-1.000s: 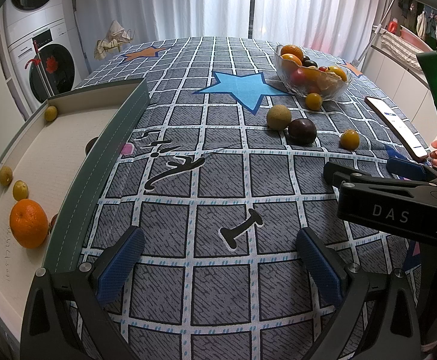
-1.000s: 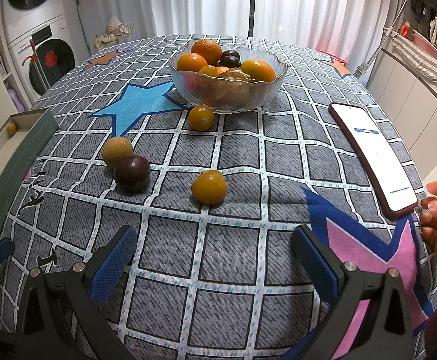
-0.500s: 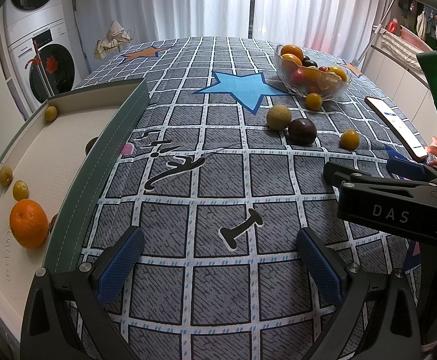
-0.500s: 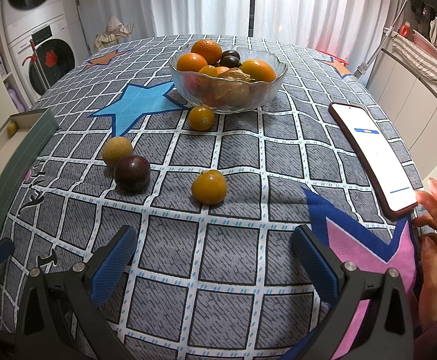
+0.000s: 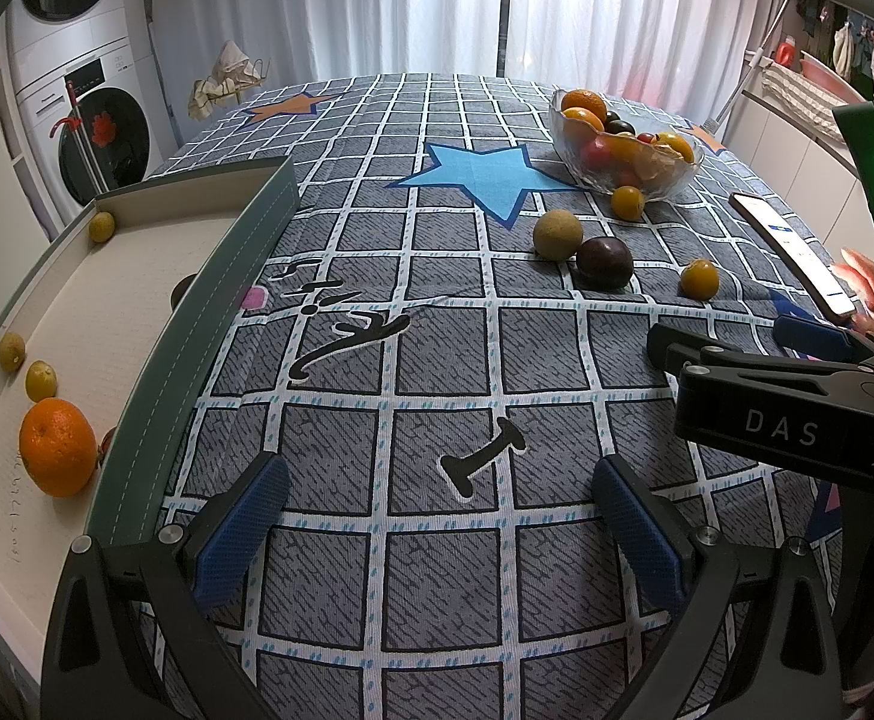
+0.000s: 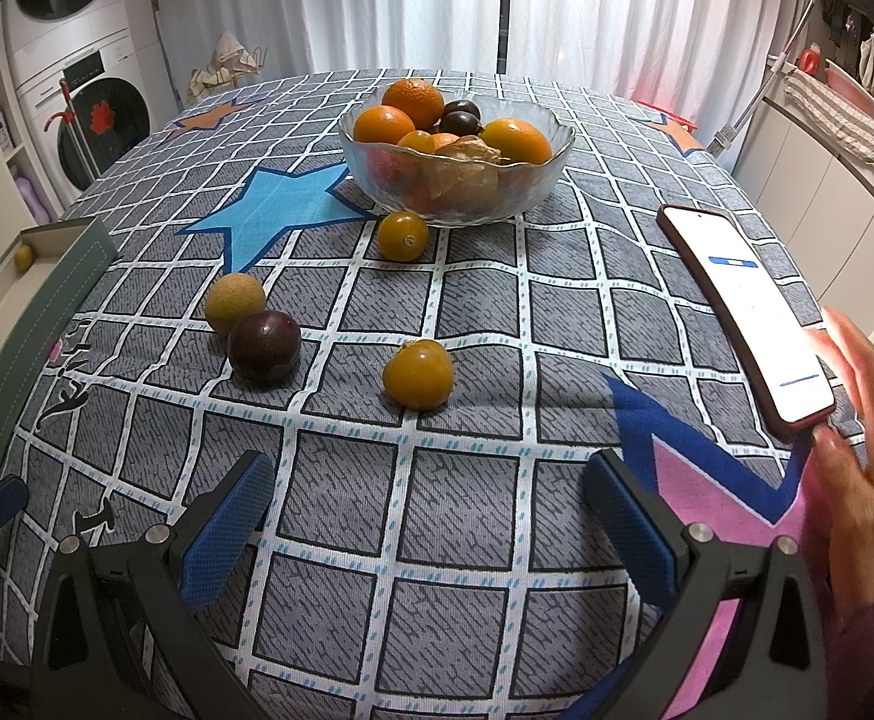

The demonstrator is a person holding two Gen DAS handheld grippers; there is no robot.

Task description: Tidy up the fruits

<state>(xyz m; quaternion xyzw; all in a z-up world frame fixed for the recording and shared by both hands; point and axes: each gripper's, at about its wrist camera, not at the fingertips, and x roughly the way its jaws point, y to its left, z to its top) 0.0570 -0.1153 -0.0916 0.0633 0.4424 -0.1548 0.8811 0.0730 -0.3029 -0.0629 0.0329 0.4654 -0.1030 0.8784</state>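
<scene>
The right gripper (image 6: 428,519) stood wide open over the cloth, a yellow fruit (image 6: 418,373) just ahead, a bare hand (image 6: 859,468) to its right

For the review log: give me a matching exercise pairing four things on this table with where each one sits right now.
Things:
1. dark plum
2. large orange
3. phone
4. papery husked fruit

Places:
A. inside the glass bowl
B. inside the tray
C. on the cloth, touching the tan round fruit
D. on the cloth at the right, beside the hand

Pairs: 1-C, 2-B, 3-D, 4-A
</scene>
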